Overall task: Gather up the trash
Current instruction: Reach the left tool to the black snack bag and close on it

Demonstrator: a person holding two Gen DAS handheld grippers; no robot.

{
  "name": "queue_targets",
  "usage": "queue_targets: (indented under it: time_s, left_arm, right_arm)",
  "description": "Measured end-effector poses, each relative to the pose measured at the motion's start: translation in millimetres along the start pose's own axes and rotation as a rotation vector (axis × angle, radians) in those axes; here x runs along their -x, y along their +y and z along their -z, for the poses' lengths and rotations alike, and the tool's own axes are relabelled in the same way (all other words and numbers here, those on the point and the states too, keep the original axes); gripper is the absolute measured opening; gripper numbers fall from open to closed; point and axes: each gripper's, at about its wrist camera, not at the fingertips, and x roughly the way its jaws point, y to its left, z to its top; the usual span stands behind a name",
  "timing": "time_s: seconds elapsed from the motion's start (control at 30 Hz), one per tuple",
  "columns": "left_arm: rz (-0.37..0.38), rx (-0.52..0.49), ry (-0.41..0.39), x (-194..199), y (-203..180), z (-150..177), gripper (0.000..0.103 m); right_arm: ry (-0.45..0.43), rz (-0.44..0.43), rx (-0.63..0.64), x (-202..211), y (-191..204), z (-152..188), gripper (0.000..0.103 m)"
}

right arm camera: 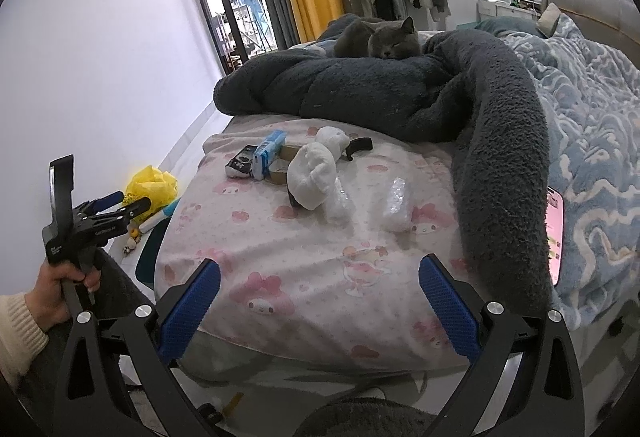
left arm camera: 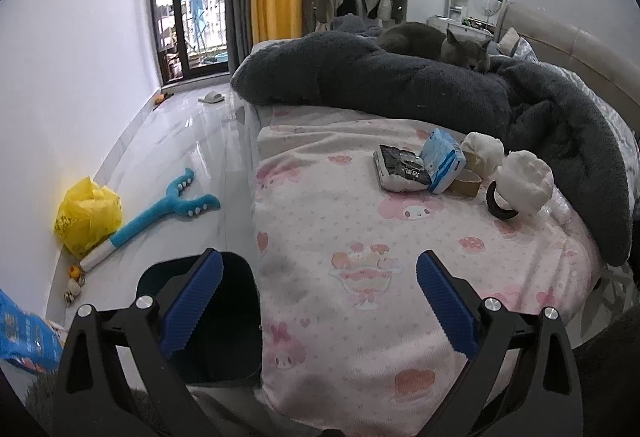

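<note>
A cluster of trash lies on the pink bedsheet point(left arm camera: 320, 221): a black-and-white packet point(left arm camera: 401, 168), a blue tissue pack point(left arm camera: 443, 161), brown tape rolls point(left arm camera: 467, 182), white crumpled wads point(left arm camera: 526, 177) and a black ring point(left arm camera: 498, 205). In the right wrist view the same pile point(right arm camera: 312, 173) lies beside clear plastic wraps point(right arm camera: 396, 205). A dark bin point(left arm camera: 224, 317) stands on the floor by the bed's near left corner. My left gripper point(left arm camera: 320, 297) is open and empty, over the bin and bed edge; it also shows in the right wrist view point(right arm camera: 116, 203). My right gripper point(right arm camera: 320, 301) is open and empty over the bed's near edge.
A grey cat point(right arm camera: 380, 35) sleeps on a dark fleece blanket point(right arm camera: 400, 93) beyond the trash. A phone point(right arm camera: 555, 233) lies at the right on a blue quilt. On the floor at left are a yellow bag point(left arm camera: 86, 215), a blue toy point(left arm camera: 160, 209) and a slipper point(left arm camera: 211, 98).
</note>
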Motion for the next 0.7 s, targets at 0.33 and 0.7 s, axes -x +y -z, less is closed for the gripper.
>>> queue_targets:
  time_s: [0.33,0.7]
  left_arm:
    - [0.079,-0.096,-0.025,-22.2,-23.9,-30.2,0.090]
    - [0.182,-0.209,0.006,-69.3,-60.1,-52.3,0.088]
  right_arm:
    - [-0.022,-0.070,-0.032,-6.3,-8.8,-7.4,0.100]
    - [-0.024,-0.120,0.013,-29.1,-0.8,-24.0,0.079]
